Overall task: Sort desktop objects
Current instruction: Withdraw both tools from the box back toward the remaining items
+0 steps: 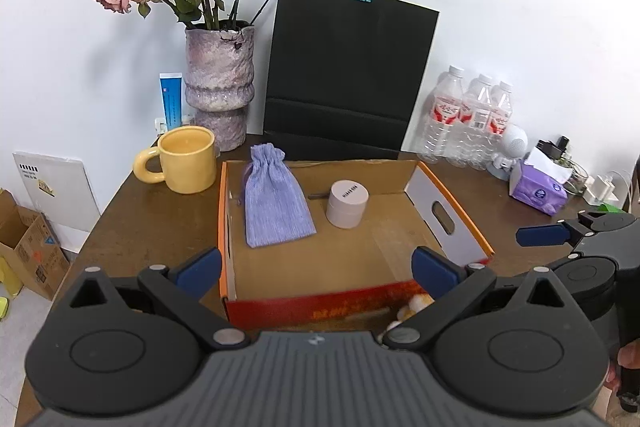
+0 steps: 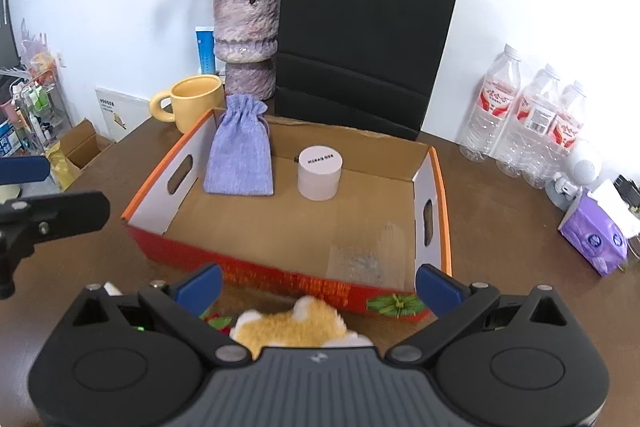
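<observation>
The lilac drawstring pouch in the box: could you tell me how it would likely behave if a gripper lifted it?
The drawstring pouch looks like soft woven cloth lying flat in the cardboard box, so it would probably sag and fold. It seems thin, so likely light. Its cinched neck may offer a firmer grip.

Dark brown wooden worktop (image 2: 500,211) against a white wall.
Carries: open cardboard box (image 2: 436,195) with orange rim at centre; yellow mug (image 2: 192,103) and mottled purple vase (image 2: 248,39) at rear left; black paper bag (image 2: 360,39) upright behind box; three clear water bottles (image 2: 532,123) at rear right; purple tissue pack (image 2: 596,239) near right edge; plush toy (image 2: 296,323) just before box front.
</observation>
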{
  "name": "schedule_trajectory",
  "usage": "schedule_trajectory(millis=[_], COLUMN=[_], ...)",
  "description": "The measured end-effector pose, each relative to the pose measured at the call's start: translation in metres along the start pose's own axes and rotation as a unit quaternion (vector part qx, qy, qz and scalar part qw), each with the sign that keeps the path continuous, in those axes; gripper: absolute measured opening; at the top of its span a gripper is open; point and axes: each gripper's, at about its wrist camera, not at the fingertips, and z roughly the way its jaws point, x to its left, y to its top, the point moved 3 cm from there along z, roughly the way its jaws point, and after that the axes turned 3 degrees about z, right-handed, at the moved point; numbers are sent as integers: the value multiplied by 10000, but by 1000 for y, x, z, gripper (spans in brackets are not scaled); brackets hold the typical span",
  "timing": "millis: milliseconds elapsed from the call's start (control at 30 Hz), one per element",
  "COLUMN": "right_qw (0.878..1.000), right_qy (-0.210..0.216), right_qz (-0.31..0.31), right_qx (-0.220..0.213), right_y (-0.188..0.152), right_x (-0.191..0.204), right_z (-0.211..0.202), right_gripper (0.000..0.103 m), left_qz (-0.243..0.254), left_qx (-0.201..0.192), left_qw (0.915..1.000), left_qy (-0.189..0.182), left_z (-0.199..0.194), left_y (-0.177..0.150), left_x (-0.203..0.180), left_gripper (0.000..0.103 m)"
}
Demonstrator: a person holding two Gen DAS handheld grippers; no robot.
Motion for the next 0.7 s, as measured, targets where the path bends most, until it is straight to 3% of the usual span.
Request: schedule_trajectory(millis=[700], right_qw=[9996], right_qy=[-94], right_qz=[223], right_qx=[112], right_y=[-88], right_x=[-23], right_z=[-12], right_gripper=[103], left_qz=[-53], left_qx=[236], left_qw=[9990], left_qy=[-370], left_z=[-43], left_y=[-84], left_x=[-2], left_gripper=[103])
